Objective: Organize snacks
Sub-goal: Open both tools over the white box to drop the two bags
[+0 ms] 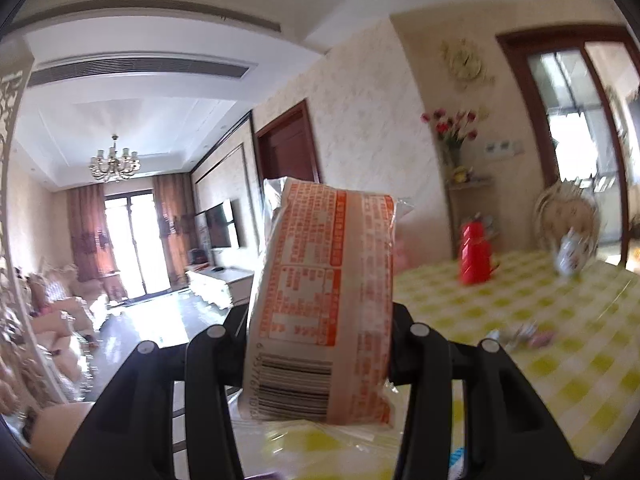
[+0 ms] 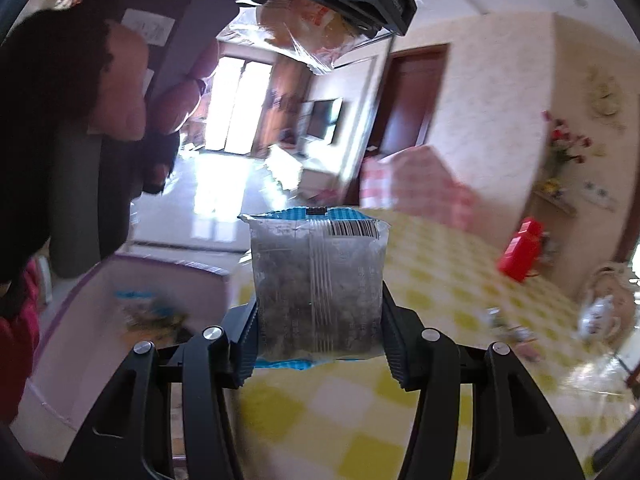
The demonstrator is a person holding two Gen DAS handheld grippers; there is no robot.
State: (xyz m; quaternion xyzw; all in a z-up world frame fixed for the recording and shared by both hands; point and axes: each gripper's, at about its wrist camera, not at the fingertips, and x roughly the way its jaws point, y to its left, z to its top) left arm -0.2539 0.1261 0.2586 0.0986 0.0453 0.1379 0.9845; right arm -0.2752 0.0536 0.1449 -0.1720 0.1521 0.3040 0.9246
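My left gripper (image 1: 320, 344) is shut on an orange snack packet (image 1: 324, 296) with white print and a barcode, held upright above the table. The same packet (image 2: 304, 28) shows at the top of the right wrist view, under the left gripper's black body. My right gripper (image 2: 320, 340) is shut on a clear snack packet with blue edges (image 2: 318, 284) holding dark pieces. Both packets are in the air over the yellow checked tablecloth (image 2: 440, 292).
A purple container (image 2: 132, 280) with a blue snack inside sits left of the right gripper. A red jug (image 1: 476, 256), a white teapot (image 1: 572, 256) and small wrapped snacks (image 1: 520, 336) stand on the table. A pink checked box (image 2: 412, 184) is at the far edge.
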